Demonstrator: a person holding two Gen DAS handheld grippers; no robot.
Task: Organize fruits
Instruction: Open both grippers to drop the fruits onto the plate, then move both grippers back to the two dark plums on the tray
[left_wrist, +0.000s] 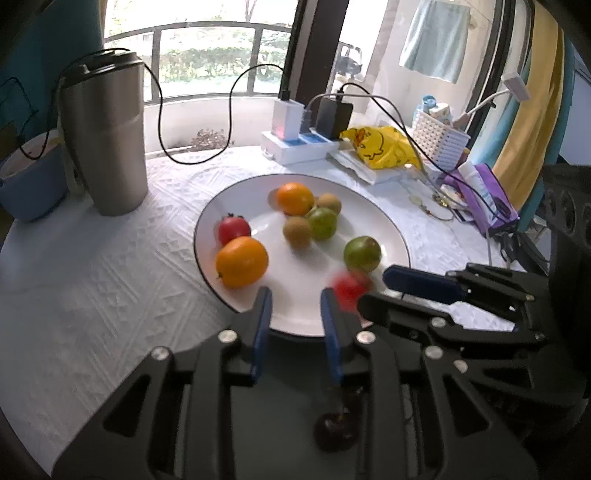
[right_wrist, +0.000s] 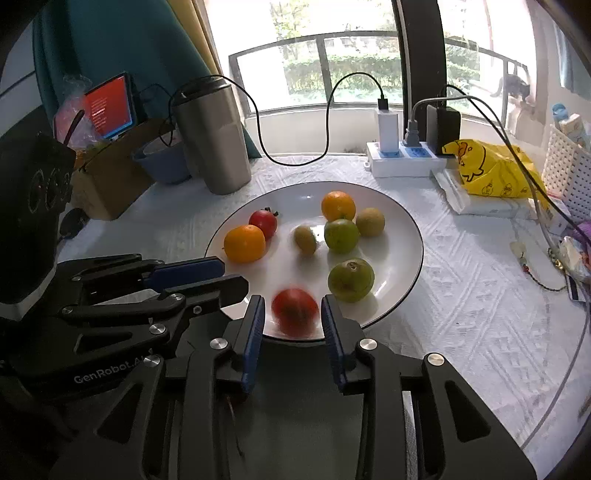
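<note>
White embossed tablecloth covers the table by a balcony window. White plate sits ahead of both grippers, carrying the fruit. Right gripper: fingers spread, blue pads on either side of a blurred red tomato at the near rim of the plate; whether the pads touch it cannot be told. Just beyond the right finger lies a green fruit; farther ahead, a second green fruit, a brown fruit to its right, a small brown fruit to its left, and an orange behind. Ahead and left of the fingers: another orange touching a second red tomato. Left gripper: fingers spread, nothing between them, tips over the near plate rim; in the right wrist view its fingers point across from the left, just beside the right gripper. Steel tumbler stands beyond the plate to the left, power strip with chargers to the far right, yellow bag beside it.
</note>
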